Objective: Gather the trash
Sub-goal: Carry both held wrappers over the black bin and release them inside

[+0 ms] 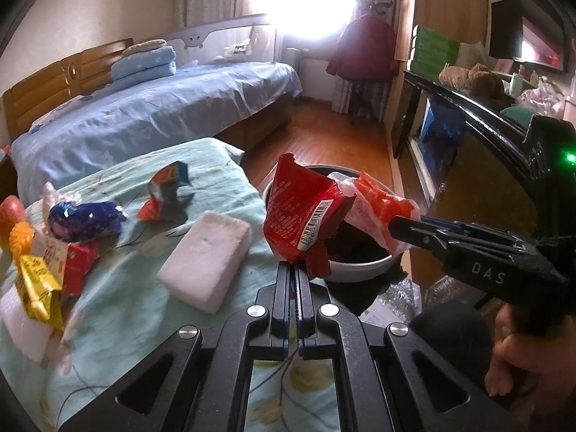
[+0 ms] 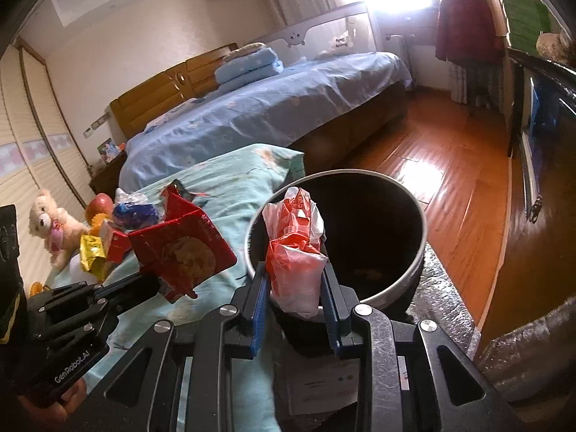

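Two pieces are up: left gripper (image 1: 295, 270) pinches a red wrapper (image 1: 302, 212), right gripper (image 2: 295, 288) clamps an orange bag (image 2: 297, 248), both over the bin (image 2: 417, 216). Several wrappers (image 1: 82, 219) remain on the cloth (image 1: 144, 316), so roughly midway.

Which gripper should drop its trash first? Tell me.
Right. The right gripper holds the red-white plastic bag directly over the bin; the left gripper's red wrapper sits at the bin's near edge.
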